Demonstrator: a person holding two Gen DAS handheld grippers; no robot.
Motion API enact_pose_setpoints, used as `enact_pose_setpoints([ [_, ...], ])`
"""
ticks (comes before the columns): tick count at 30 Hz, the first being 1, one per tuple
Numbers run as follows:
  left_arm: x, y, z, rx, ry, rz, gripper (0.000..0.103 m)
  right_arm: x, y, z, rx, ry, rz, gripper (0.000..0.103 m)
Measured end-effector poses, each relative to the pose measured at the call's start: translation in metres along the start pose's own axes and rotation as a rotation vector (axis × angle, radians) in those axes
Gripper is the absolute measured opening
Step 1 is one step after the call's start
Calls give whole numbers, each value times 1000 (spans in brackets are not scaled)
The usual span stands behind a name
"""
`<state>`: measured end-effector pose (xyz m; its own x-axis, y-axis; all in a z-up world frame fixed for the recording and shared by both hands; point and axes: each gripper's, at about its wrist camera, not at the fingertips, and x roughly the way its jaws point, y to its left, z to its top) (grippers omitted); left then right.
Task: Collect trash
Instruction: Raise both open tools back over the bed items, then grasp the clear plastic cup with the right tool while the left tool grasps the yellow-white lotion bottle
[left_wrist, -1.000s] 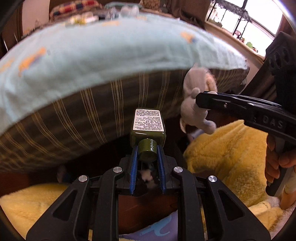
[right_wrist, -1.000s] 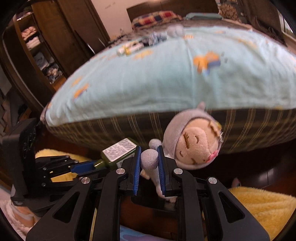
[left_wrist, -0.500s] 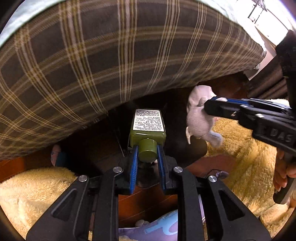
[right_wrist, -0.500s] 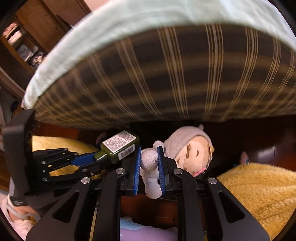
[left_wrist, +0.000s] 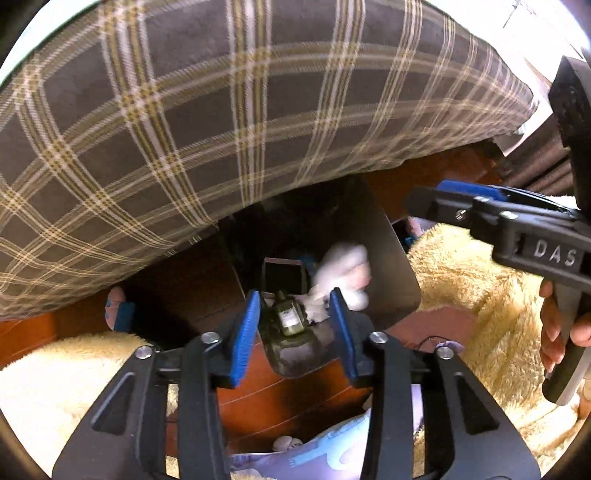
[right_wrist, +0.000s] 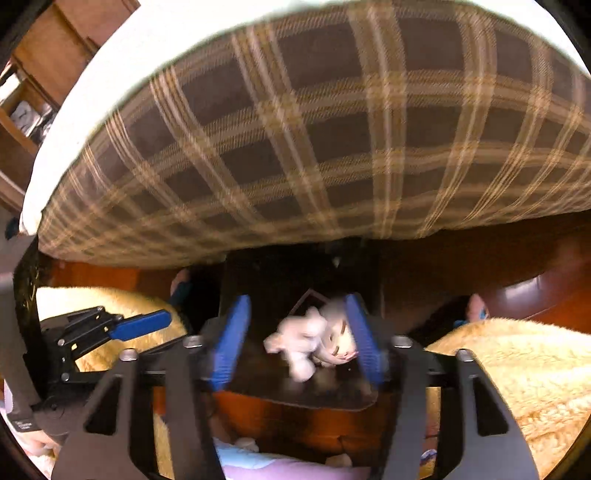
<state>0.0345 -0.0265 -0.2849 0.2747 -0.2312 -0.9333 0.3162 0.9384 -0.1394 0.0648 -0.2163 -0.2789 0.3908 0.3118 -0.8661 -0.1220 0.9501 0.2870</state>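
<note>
Left of the left gripper (left_wrist: 294, 295), a fleecy yellow rug (left_wrist: 55, 376) ended at a strip of bare wooden floor (left_wrist: 280, 398) that ran under the jaws. Beyond the jaws, the plaid side of the bed (left_wrist: 221, 129) overhung closely, leaving only a narrow gap. Its jaws had just been opening and stood moderately wide. The green bottle (left_wrist: 290, 321) hung loose between them, blurred, touching neither pad, above the dark bin (left_wrist: 391, 258). Its white label was too small to read. Just right of those jaws a blurred plush doll (left_wrist: 343, 273) was over the bin's mouth.

Further right, the right gripper (left_wrist: 436, 199) reached in from the side, a hand (left_wrist: 554, 328) on its grip and "DAS" (left_wrist: 554, 253) readable on its body. Only this view showed that hand and lettering.

The right wrist view alone showed the right jaws head-on. They had just been opening and stood wide, the doll loose between them nearer the right pad, the bin's dark walls beyond. To their left the other gripper's blue pad showed, and to their right more yellow rug met the floor.
</note>
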Motion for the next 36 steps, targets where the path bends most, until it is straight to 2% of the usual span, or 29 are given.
enact_pose_setpoints([
  [1, -3, 0, 1, -3, -7, 3, 46, -5, -1, 1, 2, -13, -4, 64],
  [4, -19, -2, 4, -5, -45, 18, 60, -23, -3, 7, 12, -64, -15, 82],
  [8, -52, -6, 9, 7, -121, 33, 72, -41, -4, 16, 23, -109, 7, 90],
  [11, -72, -8, 15, 9, -163, 36, 76, -58, -2, 26, 18, -146, 13, 91],
  [20, -140, 12, 40, -61, -334, 20, 81, -107, 0, 69, -25, -280, -11, 93],
  [26, -163, 35, 82, -74, -417, 93, 81, -111, -3, 115, -31, -323, -35, 93],
  [31, -161, 57, 120, -94, -427, 144, 81, -100, 2, 164, -42, -339, -61, 93],
  [36, -158, 81, 157, -114, -436, 155, 81, -83, 10, 217, -48, -345, -78, 93],
])
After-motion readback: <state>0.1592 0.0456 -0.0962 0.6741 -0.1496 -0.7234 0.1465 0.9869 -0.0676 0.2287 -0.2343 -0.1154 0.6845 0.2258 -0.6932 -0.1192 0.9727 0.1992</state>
